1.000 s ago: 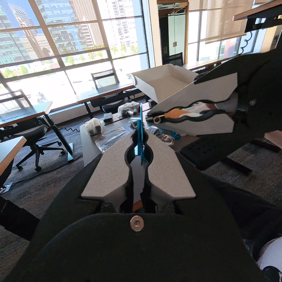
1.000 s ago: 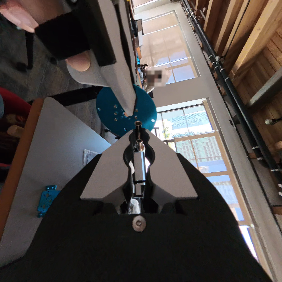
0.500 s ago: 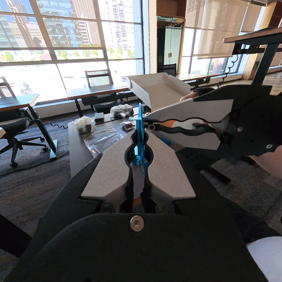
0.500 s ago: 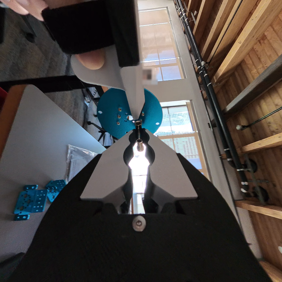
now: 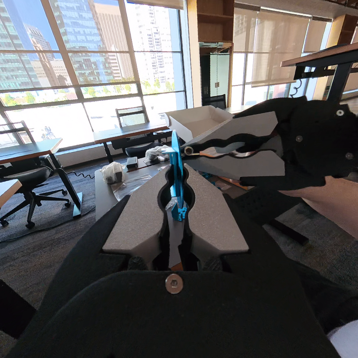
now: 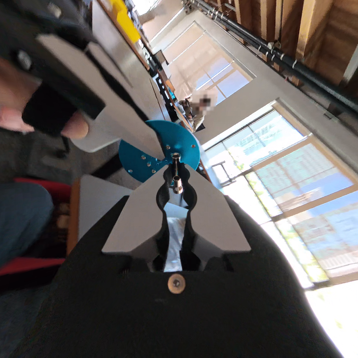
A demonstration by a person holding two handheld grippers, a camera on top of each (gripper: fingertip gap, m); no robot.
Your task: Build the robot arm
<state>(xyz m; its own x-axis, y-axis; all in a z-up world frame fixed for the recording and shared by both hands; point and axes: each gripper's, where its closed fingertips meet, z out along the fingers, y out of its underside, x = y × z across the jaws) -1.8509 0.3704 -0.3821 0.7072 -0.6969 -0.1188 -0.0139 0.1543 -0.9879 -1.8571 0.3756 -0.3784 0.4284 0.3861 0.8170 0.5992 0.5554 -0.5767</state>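
Left hand-held gripper (image 5: 176, 170) clamps blue disc plate (image 5: 176, 164) edge-on, held above the worktop (image 5: 104, 186), right hand-held gripper (image 5: 184, 150) pinching a small metal socket wrench (image 6: 176, 170) with its tip at the disc face, clear bags (image 5: 127, 184) and white box (image 5: 195, 122) beyond.

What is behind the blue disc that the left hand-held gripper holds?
A small blue bracket sticks out from the blue disc on its far face. How it is fastened is hidden by the disc.
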